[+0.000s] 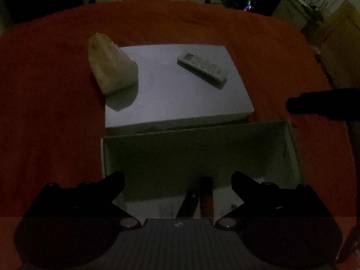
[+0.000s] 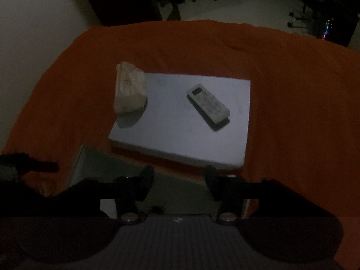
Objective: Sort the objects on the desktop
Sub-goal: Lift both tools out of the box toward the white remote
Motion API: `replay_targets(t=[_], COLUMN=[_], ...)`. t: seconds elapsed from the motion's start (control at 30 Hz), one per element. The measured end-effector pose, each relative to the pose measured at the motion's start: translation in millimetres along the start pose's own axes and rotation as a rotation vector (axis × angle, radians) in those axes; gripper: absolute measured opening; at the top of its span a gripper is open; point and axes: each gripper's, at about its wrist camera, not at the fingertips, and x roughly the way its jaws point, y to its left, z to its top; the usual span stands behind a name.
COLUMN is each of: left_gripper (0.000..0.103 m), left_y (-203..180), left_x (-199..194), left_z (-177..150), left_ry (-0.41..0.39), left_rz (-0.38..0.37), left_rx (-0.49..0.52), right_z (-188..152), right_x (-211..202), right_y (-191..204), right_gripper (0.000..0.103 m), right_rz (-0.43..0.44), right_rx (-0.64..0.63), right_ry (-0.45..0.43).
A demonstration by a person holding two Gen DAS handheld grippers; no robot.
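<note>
A white remote control lies on a flat white box lid. A cream tissue pack rests on the lid's far left corner. An open white box sits nearer, with a dark pen-like object and a reddish stick inside. My left gripper is open and empty above the box. My right gripper is open and empty above the box's far rim, short of the lid.
An orange cloth covers the table. The right gripper's finger shows at the right edge of the left wrist view. The room is dim. Chairs and furniture stand beyond the table's far edge.
</note>
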Motion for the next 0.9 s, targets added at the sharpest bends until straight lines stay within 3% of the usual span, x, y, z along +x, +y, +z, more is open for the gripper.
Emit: replay_targets(t=[0.23, 0.37, 0.63, 0.77, 0.9], left_gripper=[0.103, 0.103, 0.103, 0.103, 0.103], left_y=[13.4, 17.1, 17.7, 16.2, 13.2], left_x=[0.1, 8.5, 23.7, 32.6, 43.5], left_z=[5.7, 4.2, 13.8, 24.2, 39.1], left_ry=[0.015, 0.056, 0.054, 0.007, -0.062], left_rz=[0.002, -0.017, -0.024, -0.008, 0.026], left_rx=[0.018, 0.021, 0.036, 0.052, 0.097], right_z=[35.0, 50.7, 77.8, 86.3, 92.0], right_x=[28.2, 50.4, 100.7, 131.7, 159.4], right_y=[-0.6, -9.3, -34.4, -45.8, -49.4], right_gripper=[0.060, 0.064, 0.069, 0.077, 0.077], right_rz=[0.021, -0.005, -0.083, -0.113, -0.130], right_rx=[-0.062, -0.087, -0.089, -0.071, -0.089], right_ry=[0.005, 0.027, 0.011, 0.018, 0.043])
